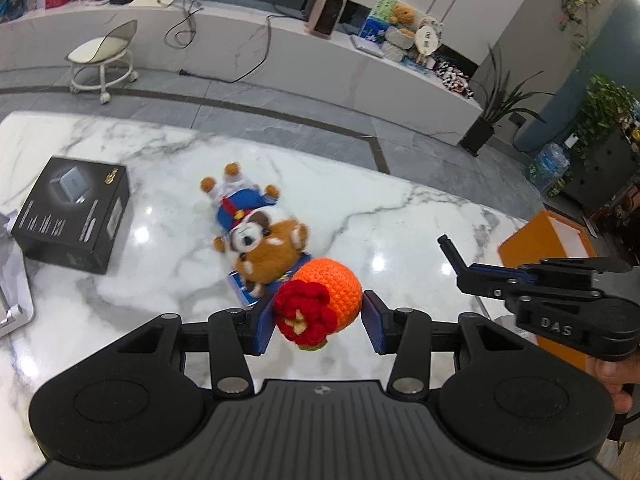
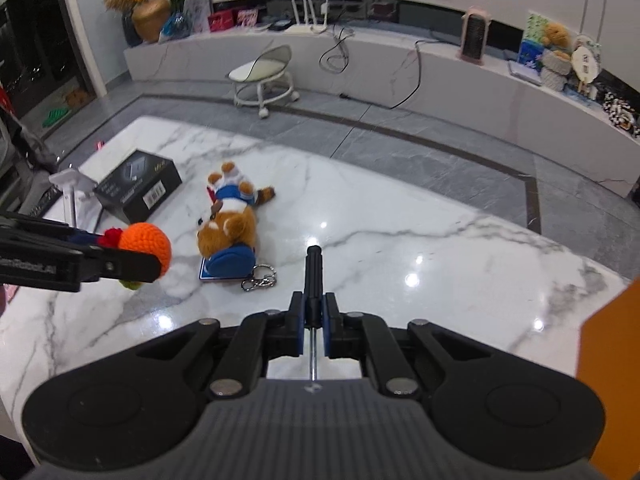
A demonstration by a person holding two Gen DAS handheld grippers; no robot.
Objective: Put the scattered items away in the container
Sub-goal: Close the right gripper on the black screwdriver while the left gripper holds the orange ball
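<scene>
- The left gripper (image 1: pixel 318 312) pinches an orange crocheted ball (image 1: pixel 330 292) with a red flower on it, held above the marble table (image 1: pixel 400 216).
- The right gripper (image 2: pixel 314 320), pressed together, clamps a black screwdriver (image 2: pixel 313 276) by its handle, its metal shaft pointing back toward the camera.
- A plush dog (image 2: pixel 230 216) lies near the table's middle, resting on a blue pouch (image 2: pixel 230 266) with a keyring (image 2: pixel 260 278).
- A black box (image 1: pixel 74 218) sits toward the left edge.
- An orange container (image 1: pixel 544 236) stands at the right edge.
</scene>
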